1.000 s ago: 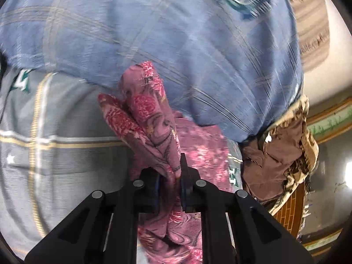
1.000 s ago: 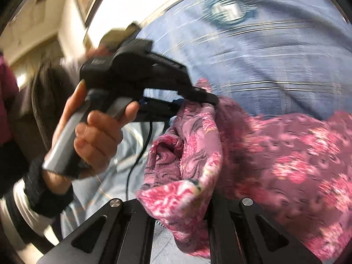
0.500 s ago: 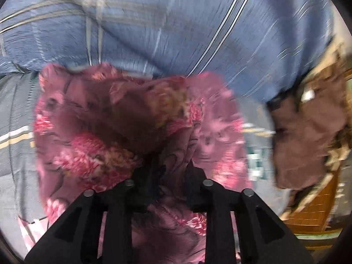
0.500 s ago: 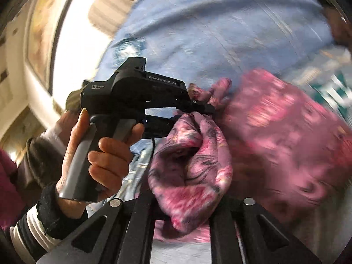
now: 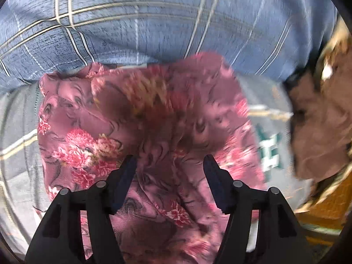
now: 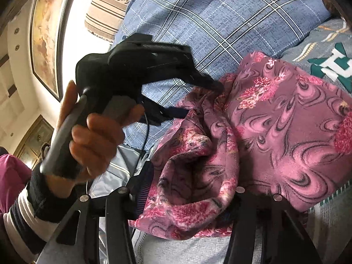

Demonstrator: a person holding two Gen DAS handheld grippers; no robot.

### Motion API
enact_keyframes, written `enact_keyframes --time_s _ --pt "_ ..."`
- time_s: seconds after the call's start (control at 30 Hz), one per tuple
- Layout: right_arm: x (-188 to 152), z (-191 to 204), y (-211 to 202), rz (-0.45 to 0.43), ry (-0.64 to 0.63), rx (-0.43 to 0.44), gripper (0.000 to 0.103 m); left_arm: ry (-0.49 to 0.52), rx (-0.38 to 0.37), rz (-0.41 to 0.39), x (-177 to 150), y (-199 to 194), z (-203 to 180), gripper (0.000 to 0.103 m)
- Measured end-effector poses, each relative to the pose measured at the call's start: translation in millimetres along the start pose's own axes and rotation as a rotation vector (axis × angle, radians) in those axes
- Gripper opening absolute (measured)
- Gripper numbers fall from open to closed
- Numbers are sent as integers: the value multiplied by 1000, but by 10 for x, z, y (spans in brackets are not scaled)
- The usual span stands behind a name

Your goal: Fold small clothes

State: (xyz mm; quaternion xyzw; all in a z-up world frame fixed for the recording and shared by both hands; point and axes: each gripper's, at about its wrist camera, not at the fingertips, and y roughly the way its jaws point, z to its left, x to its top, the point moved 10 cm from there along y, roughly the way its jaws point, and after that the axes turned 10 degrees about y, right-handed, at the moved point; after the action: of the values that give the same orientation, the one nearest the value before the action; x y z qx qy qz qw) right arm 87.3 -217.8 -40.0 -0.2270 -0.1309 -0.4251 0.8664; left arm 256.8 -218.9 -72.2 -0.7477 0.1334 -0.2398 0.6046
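Observation:
A pink floral garment (image 5: 140, 121) lies folded over on a grey bedsheet (image 5: 17, 154). My left gripper (image 5: 170, 165) is open, its two fingers apart just above the cloth, holding nothing. In the right wrist view the same garment (image 6: 275, 118) fills the right half, with a loose fold (image 6: 193, 176) bulging between my right gripper's fingers. My right gripper (image 6: 189, 198) stands open around that fold; the right fingertip is hidden under cloth. The left gripper (image 6: 204, 81) also shows in the right wrist view, held in a hand above the garment's far edge.
A blue plaid pillow (image 5: 165, 22) lies behind the garment, also in the right wrist view (image 6: 220, 22). A brown garment (image 5: 319, 121) is heaped at the right. A striped cushion (image 6: 105, 6) and a framed painting (image 6: 44, 28) are at the back.
Both grippers have opened and let go of the pink garment. The cloth, held up bunched a second ago, now lies spread and folded on the sheet.

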Motion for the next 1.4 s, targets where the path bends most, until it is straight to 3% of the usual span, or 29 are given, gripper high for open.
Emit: enact_keyframes --time_s 0.03,0.1,0.2,0.33,0.47,0.57,0.67,0.77,0.83,0.87,0.93,0.97,1.03,1.1,1.13,1.2,1.4 --pt "13 11 -4 0 2 16 49 12 39 -15 -11 20 22 40" --pt "55 20 -12 -8 -4 34 10 -11 69 -52 -24 5 98 17" --pt "63 61 -110 -16 -3 69 7 -101 -21 -129 -62 -196 169 13" --pt "229 223 -371 -88 13 146 7 -89 -92 -234 -7 -580 -12 13" --pt "498 162 -729 -201 10 133 7 -38 -138 -264 207 -593 -431 13" --pt "640 -168 -825 -237 43 30 7 -24 -85 -209 302 -242 -542 15" --pt "611 -570 -739 -198 107 -100 8 -78 -89 -156 299 70 -479 15" --pt "566 -660 -715 -173 131 -151 11 -110 -140 -182 288 -73 -431 20" --pt "565 -635 -747 -170 123 -174 18 -127 -219 -206 234 -330 -348 25" --pt "594 -604 -778 -177 124 -179 22 -128 -248 -234 211 -467 -292 29" --pt "723 -521 -1038 -256 128 -168 27 -131 -249 -336 143 -854 22 59" --pt "861 -466 -1097 -297 122 -158 33 -140 -224 -369 146 -941 123 65" --pt "1062 -296 -1282 -359 88 -112 43 -166 -146 -416 69 -1077 526 66" --pt "1272 -143 -1067 -264 20 -119 50 -209 -124 -396 -3 -1031 810 66" --pt "1339 -84 -819 -160 -5 -110 51 -248 -140 -382 -21 -963 928 66" --pt "1441 -85 -435 -47 5 -113 51 -307 -191 -355 -88 -790 1026 66" --pt "1638 -602 461 132 21 -391 50 -316 -153 -303 -96 -425 1150 65"
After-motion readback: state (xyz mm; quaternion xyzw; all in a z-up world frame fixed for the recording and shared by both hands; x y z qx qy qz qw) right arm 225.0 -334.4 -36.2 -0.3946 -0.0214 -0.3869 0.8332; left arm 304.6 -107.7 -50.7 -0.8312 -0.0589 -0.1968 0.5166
